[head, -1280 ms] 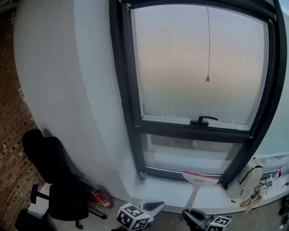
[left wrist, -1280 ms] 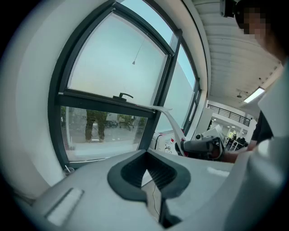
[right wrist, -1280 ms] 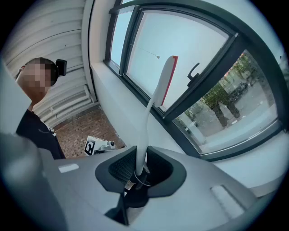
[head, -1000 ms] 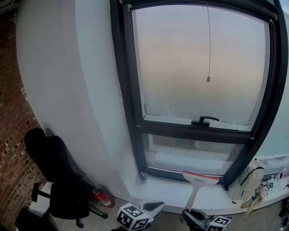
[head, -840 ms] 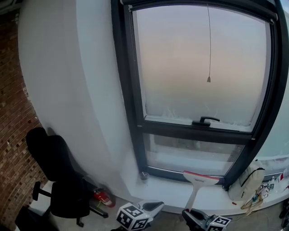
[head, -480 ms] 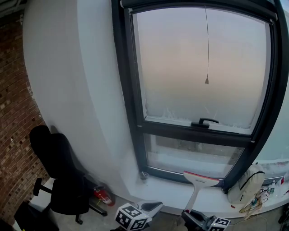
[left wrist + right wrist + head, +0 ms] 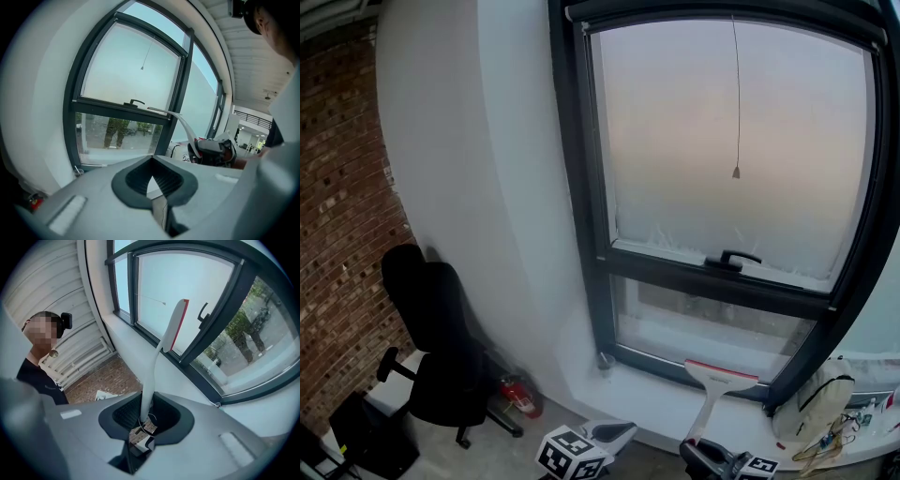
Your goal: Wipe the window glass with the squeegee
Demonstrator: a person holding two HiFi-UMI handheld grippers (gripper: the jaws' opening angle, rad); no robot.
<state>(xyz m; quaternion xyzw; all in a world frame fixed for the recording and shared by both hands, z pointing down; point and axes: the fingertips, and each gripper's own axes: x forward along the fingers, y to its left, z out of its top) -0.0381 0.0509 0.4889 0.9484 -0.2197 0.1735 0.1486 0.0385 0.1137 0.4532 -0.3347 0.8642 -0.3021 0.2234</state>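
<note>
Our squeegee (image 7: pixel 720 377) stands blade-up low before the window glass (image 7: pixel 731 141), its slim handle pinched at the base by the right hand-held gripper (image 7: pixel 143 422). It looks light and stiff with some spring, so we judge that grip sound. The left hand-held gripper (image 7: pixel 157 199) is pressed together, empty.

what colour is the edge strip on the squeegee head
Red, on the white squeegee; clearest in the right gripper view.

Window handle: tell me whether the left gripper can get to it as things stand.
Probably yes. The left gripper hangs low, and nothing stands between it and the window handle. The squeegee, held in the right gripper, rises off to its right. The left jaws are shut and empty.
</note>
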